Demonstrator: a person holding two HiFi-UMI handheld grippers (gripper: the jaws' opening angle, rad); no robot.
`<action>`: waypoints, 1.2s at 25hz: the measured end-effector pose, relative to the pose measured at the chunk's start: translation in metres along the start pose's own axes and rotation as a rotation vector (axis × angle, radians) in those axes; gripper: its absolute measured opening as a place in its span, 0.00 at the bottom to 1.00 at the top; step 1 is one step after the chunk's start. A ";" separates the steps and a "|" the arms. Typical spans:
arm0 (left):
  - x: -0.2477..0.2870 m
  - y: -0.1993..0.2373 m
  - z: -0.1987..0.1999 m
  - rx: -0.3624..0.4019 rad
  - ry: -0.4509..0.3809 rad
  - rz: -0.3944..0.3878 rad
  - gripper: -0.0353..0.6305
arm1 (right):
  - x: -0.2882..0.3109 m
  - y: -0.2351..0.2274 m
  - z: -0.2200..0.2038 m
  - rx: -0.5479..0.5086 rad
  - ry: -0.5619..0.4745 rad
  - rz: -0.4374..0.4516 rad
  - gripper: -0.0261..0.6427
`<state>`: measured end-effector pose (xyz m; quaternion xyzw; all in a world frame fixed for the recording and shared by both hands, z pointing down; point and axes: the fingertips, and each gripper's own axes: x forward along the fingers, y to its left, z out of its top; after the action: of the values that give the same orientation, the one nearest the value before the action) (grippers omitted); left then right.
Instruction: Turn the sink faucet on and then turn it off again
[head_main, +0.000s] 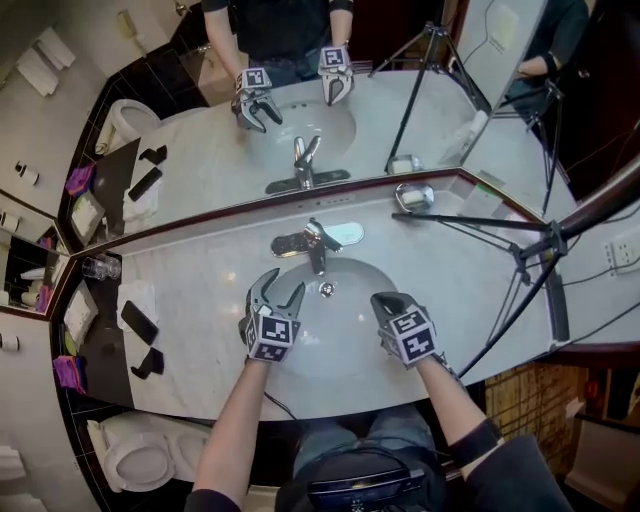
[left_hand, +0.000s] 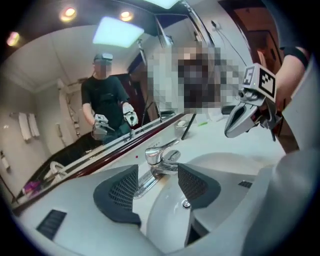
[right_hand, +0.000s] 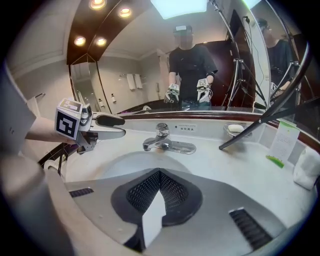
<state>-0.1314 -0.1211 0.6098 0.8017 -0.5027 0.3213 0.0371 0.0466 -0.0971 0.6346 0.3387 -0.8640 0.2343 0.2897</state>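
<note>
Left tool (head_main: 280, 287) is hovering over the sink (head_main: 345, 335) with its jaws standing apart and empty, the faucet (head_main: 316, 240) sitting just ahead of them. Right tool (head_main: 386, 302) is hanging beside it, jaws pressed together, holding nothing.

Looks steeply down on a pale counter (head_main: 195, 300) with an oval sink (head_main: 345, 345) and a chrome faucet (head_main: 316, 243) at its far rim. Holds the left gripper (head_main: 283, 284), jaws apart, over the sink's left side and the right gripper (head_main: 386, 301), jaws together, over its right, both short of the faucet.
</note>
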 end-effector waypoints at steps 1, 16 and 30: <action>0.008 -0.002 0.002 0.066 0.012 0.002 0.42 | 0.001 -0.002 -0.003 0.006 0.002 0.001 0.07; 0.089 -0.029 0.046 0.486 0.016 -0.066 0.46 | 0.005 -0.027 -0.036 0.066 0.034 -0.010 0.07; 0.125 -0.037 0.062 0.546 -0.003 -0.079 0.47 | 0.005 -0.041 -0.044 0.095 0.037 -0.021 0.06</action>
<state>-0.0354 -0.2249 0.6398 0.8015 -0.3660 0.4419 -0.1685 0.0885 -0.1000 0.6780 0.3566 -0.8428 0.2784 0.2916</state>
